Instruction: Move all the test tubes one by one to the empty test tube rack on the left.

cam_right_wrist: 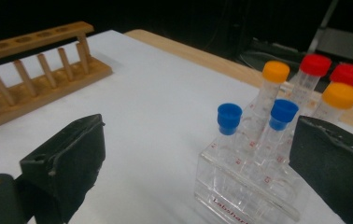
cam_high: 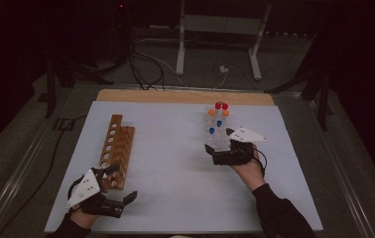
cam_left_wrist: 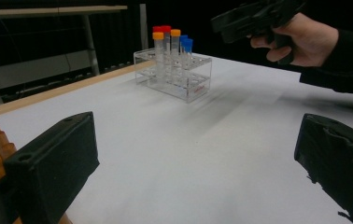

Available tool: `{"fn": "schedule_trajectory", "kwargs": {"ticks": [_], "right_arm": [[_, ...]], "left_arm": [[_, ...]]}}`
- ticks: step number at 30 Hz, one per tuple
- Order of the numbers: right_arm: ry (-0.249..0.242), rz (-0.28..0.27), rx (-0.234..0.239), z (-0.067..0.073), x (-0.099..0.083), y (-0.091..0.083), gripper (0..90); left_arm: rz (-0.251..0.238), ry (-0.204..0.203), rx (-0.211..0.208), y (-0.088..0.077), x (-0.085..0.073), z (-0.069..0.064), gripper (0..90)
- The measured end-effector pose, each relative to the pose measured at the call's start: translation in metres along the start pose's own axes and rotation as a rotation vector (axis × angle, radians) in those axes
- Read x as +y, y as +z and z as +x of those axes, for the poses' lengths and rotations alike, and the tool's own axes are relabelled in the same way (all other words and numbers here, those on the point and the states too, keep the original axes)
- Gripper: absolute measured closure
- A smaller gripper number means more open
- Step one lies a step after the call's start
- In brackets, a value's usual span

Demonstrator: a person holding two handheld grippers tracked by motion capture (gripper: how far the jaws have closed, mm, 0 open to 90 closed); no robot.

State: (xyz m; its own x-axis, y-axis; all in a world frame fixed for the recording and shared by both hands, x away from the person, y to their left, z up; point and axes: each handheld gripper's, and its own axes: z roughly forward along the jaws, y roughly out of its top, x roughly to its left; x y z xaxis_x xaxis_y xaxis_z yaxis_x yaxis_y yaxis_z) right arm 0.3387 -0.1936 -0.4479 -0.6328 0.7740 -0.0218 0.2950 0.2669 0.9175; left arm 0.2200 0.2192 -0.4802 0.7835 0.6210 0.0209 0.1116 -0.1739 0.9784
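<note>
High view: the clear rack (cam_high: 217,141) stands toward the far right of the white counter (cam_high: 175,163), with six capped tubes in it. The right claw (cam_high: 214,151) sits at the rack's near edge, jaws spread and empty. Well to the left of the clear rack lies the wooden rack (cam_high: 117,148), and the left claw (cam_high: 121,184) rests just at that wooden rack's near end, also spread and empty.

Left gripper view: its own two jaws stand wide apart with only bare counter between them. The clear rack (cam_left_wrist: 174,74) appears far ahead, and the right hand (cam_left_wrist: 300,42) hovers to the right of it (this side-on look shows the tubes upright and how tall they rise above the rack, which the high view flattens).

Right gripper view: the jaws frame the clear rack (cam_right_wrist: 249,186) closely. The two blue-capped tubes, one (cam_right_wrist: 229,120) and the other (cam_right_wrist: 282,116), stand nearest; behind them an orange cap (cam_right_wrist: 276,72), another orange cap (cam_right_wrist: 340,95), and two red caps (cam_right_wrist: 315,65) (cam_right_wrist: 348,74). Beyond the clear rack's left side the wooden rack (cam_right_wrist: 34,70) shows its pegs and holes.

The step in hand looks like picking a tube. To do it well, I would centre the jaws on one blue-capped tube just under its cap, keep clear of its neighbours, close gently, and lift straight up so the light rack does not tip or drag.
</note>
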Motion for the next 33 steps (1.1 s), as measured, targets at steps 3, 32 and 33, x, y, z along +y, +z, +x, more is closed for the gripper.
{"fn": "schedule_trajectory", "kwargs": {"ticks": [3,32,33], "right_arm": [[0.003,0.027,-0.016,0.0,-0.002,0.008,6.4],[0.049,0.163,-0.094,-0.011,-0.007,0.044,71.7],[0.049,0.162,-0.103,-0.011,-0.007,0.044,73.1]], "left_arm": [[-0.004,0.0,-0.001,0.0,0.0,0.0,0.4],[0.0,-0.001,-0.003,0.0,0.0,0.0,0.4],[0.001,-0.002,-0.003,0.0,0.0,0.0,0.4]]}}
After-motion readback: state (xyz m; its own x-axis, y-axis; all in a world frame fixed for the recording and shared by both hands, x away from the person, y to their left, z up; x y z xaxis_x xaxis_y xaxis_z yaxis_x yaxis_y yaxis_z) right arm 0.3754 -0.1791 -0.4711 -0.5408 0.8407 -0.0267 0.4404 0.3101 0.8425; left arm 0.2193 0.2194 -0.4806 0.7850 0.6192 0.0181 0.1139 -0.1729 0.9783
